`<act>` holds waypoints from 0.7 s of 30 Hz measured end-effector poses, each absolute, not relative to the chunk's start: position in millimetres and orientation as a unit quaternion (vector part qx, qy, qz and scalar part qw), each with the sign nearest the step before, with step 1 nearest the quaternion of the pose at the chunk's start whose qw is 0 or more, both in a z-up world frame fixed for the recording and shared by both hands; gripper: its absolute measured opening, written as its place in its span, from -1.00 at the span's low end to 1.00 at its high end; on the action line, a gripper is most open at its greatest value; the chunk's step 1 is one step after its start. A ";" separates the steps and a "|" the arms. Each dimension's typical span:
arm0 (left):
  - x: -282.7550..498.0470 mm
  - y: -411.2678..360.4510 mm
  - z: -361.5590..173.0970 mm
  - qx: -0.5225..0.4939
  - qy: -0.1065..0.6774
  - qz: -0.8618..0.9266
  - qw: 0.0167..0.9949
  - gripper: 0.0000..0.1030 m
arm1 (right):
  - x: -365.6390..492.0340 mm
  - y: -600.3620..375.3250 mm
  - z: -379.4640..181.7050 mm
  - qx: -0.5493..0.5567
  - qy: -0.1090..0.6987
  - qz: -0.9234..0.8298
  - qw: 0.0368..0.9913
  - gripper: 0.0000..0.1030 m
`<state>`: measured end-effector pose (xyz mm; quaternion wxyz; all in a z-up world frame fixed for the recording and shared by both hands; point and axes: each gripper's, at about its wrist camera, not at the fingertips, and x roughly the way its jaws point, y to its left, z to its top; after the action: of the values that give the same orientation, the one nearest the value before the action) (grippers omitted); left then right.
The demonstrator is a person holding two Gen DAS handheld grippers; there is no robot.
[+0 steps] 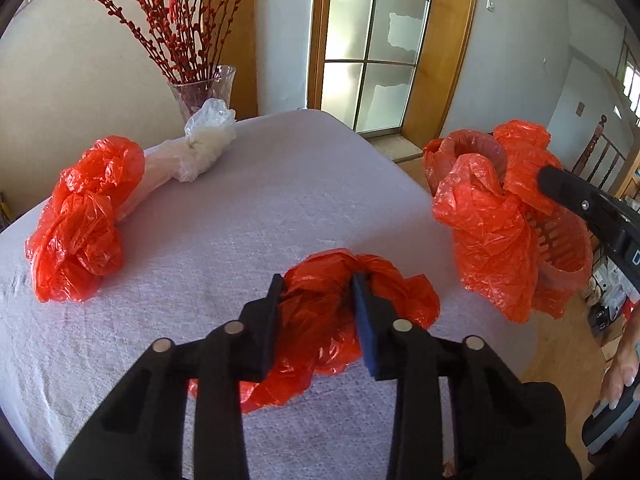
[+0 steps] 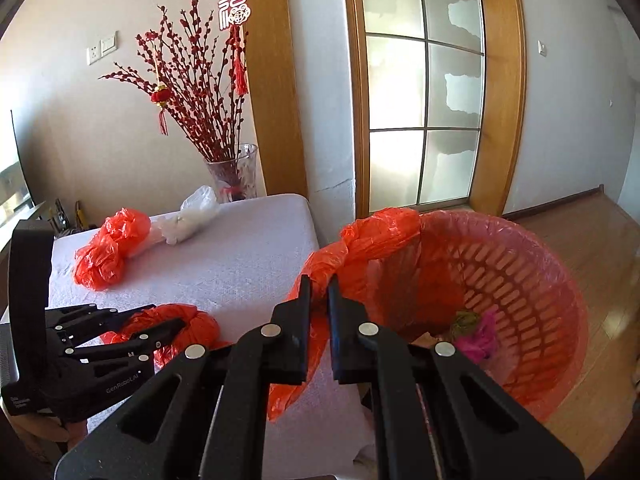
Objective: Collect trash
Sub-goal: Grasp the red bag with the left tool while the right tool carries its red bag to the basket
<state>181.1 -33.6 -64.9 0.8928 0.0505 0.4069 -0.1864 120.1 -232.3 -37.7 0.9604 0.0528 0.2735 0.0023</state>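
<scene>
The left gripper (image 1: 316, 280) is bearing down on a crumpled red plastic bag (image 1: 332, 316) at the near edge of the table (image 1: 248, 208), its jaws standing part open with the bag's bunched plastic between them; whether the pads are actually pinching it cannot be told. The right gripper (image 2: 319, 286) is holding the red liner (image 2: 360, 240) of the waste basket (image 2: 500, 280), its jaws nearly closed on a fold of the liner at the basket's rim. The basket is sitting just off the table's right edge, and some scraps, including a pink piece (image 2: 482, 338), are lying at its bottom. A second red bag (image 1: 80, 220) is resting at the table's far left, touching a knotted white bag (image 1: 200, 148) beside it. A glass vase (image 2: 234, 172) of red branches is standing behind the table's far end. A grey cloth is covering the table.
</scene>
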 end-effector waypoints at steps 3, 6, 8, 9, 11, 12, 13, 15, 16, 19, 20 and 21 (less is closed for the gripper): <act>178.9 -28.1 -59.6 0.037 0.400 -0.183 0.897 -0.50 | 116.6 -232.6 -34.2 0.055 0.269 0.004 0.962 -0.84; 180.4 -18.2 -49.6 0.021 0.388 -0.174 0.905 -0.52 | 113.4 -233.2 -28.9 0.056 0.262 0.004 0.964 -0.84; 181.0 -13.3 -41.2 0.014 0.378 -0.169 0.910 -0.52 | 112.1 -233.9 -25.8 0.057 0.257 0.003 0.965 -0.84; 181.2 -11.9 -36.1 0.012 0.372 -0.167 0.913 -0.52 | 111.2 -234.8 -23.6 0.058 0.253 0.002 0.966 -0.84; 180.5 -12.3 -27.4 0.011 0.363 -0.166 0.917 -0.52 | 109.6 -237.4 -20.3 0.062 0.248 0.001 0.967 -0.84; 180.4 -13.7 -23.1 0.010 0.358 -0.167 0.919 -0.52 | 109.4 -238.6 -19.0 0.063 0.246 0.000 0.967 -0.84; 180.5 -16.7 -17.6 0.012 0.352 -0.170 0.920 -0.52 | 108.8 -240.3 -17.7 0.065 0.244 -0.001 0.968 -0.84; 181.3 -24.7 -8.4 0.015 0.342 -0.176 0.923 -0.52 | 107.2 -244.6 -15.8 0.067 0.240 -0.005 0.969 -0.84; 181.0 -28.8 -5.0 0.015 0.338 -0.180 0.924 -0.52 | 106.2 -246.9 -14.7 0.067 0.237 -0.007 0.969 -0.84; 180.0 -44.6 4.7 0.013 0.328 -0.196 0.924 -0.52 | 102.6 -255.7 -11.5 0.068 0.229 -0.018 0.971 -0.84; 180.3 -50.8 7.0 0.013 0.325 -0.202 0.924 -0.52 | 101.6 -259.0 -10.5 0.069 0.226 -0.022 0.972 -0.84; 180.2 -56.8 9.0 0.013 0.323 -0.208 0.923 -0.52 | 100.2 -263.8 -9.1 0.070 0.222 -0.027 0.972 -0.84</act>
<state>180.2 -56.8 9.0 0.9233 0.0126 0.3225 -0.2080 100.2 -263.8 -9.1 0.9720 0.0701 0.2225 -0.0269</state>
